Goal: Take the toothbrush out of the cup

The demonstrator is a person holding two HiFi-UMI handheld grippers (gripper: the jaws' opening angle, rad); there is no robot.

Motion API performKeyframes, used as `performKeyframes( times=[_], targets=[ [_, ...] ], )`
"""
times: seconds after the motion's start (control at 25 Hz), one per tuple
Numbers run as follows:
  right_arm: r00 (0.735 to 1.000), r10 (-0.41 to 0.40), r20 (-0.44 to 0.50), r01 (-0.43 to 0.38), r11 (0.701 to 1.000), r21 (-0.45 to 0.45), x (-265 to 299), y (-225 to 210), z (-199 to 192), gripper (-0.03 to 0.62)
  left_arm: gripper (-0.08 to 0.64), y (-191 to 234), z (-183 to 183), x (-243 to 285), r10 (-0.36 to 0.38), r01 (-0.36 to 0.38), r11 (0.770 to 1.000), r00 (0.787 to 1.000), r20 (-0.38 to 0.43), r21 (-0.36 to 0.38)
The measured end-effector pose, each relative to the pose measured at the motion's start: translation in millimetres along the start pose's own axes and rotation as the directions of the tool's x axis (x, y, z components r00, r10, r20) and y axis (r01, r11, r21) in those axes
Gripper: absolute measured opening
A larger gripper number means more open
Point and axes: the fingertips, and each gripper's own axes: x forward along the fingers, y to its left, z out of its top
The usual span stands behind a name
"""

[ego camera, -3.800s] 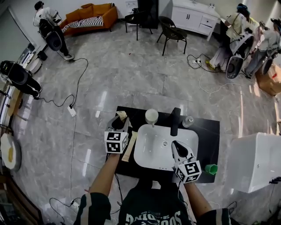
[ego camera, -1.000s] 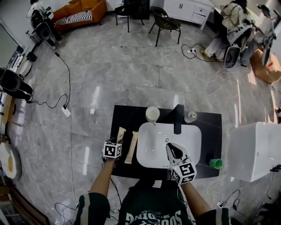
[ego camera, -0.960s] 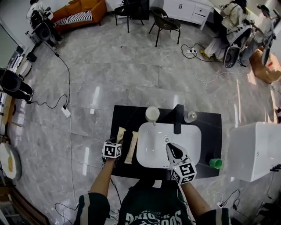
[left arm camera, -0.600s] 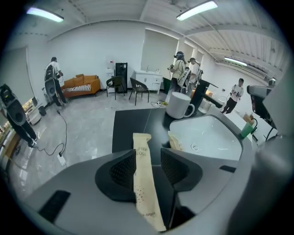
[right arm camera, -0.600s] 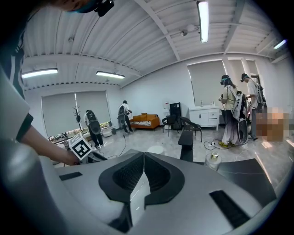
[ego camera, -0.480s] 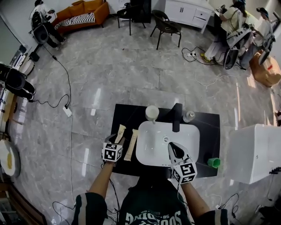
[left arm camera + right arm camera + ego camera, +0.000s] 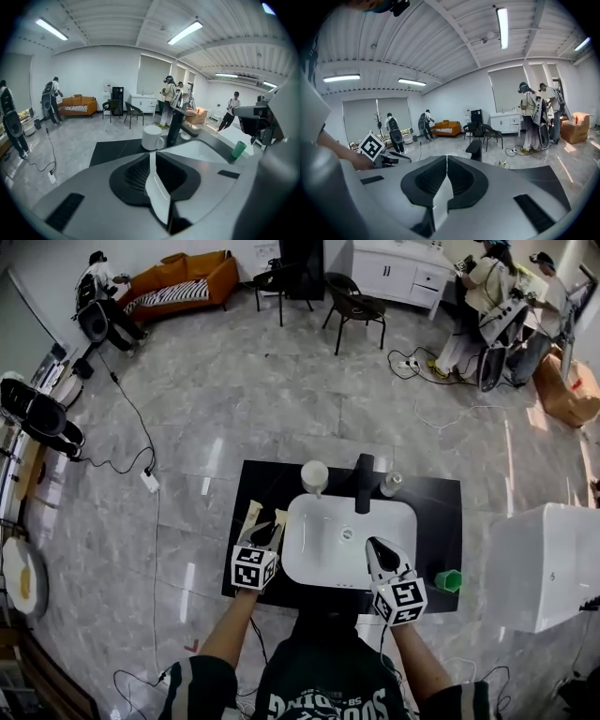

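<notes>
A white cup (image 7: 314, 476) stands on the black counter (image 7: 436, 521) behind the white sink (image 7: 319, 563); in the left gripper view the cup (image 7: 151, 137) shows no toothbrush sticking out. Two slim beige items (image 7: 250, 514) (image 7: 279, 518) lie on the counter left of the sink; which one is the toothbrush I cannot tell. My left gripper (image 7: 269, 532) (image 7: 151, 157) hovers just in front of them, its jaws closing, almost together with nothing between. My right gripper (image 7: 373, 545) (image 7: 446, 159) hangs shut and empty over the sink's front right.
A black faucet (image 7: 363, 482) rises behind the sink, with a small metal piece (image 7: 392, 484) beside it. A green cup (image 7: 450, 579) sits at the counter's front right. A white cabinet (image 7: 544, 568) stands to the right. Several people and chairs are far across the room.
My left gripper has lifted off the counter's front left and come closer to the sink beside the beige items. The right gripper has shifted slightly.
</notes>
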Motion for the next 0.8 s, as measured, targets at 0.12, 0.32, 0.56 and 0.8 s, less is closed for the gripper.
performKeyframes(
  times=[0.12, 0.32, 0.56, 0.8],
  targets=[
    [1.000, -0.011, 0.003, 0.011, 1.000, 0.003, -18, -10, -4, 0.040, 0.025, -34, 9, -1, -0.032, 0.032, 0.999, 0.999, 0.022, 0.012],
    [0.999, -0.029, 0.019, 0.029, 1.000, 0.009, -39, -22, -5, 0.040, 0.011, -88, 25, -1, -0.098, 0.096, 0.994, 0.994, 0.048, 0.050],
    [0.998, -0.049, 0.038, 0.048, 0.999, 0.017, -54, -34, -2, 0.040, 0.011, -128, 46, -6, -0.131, 0.122, 0.988, 0.987, 0.096, 0.095],
    [0.998, -0.057, 0.041, 0.057, 0.998, 0.021, -64, -38, -3, 0.040, 0.010, -151, 68, -18, -0.142, 0.121, 0.984, 0.976, 0.167, 0.130]
  ],
)
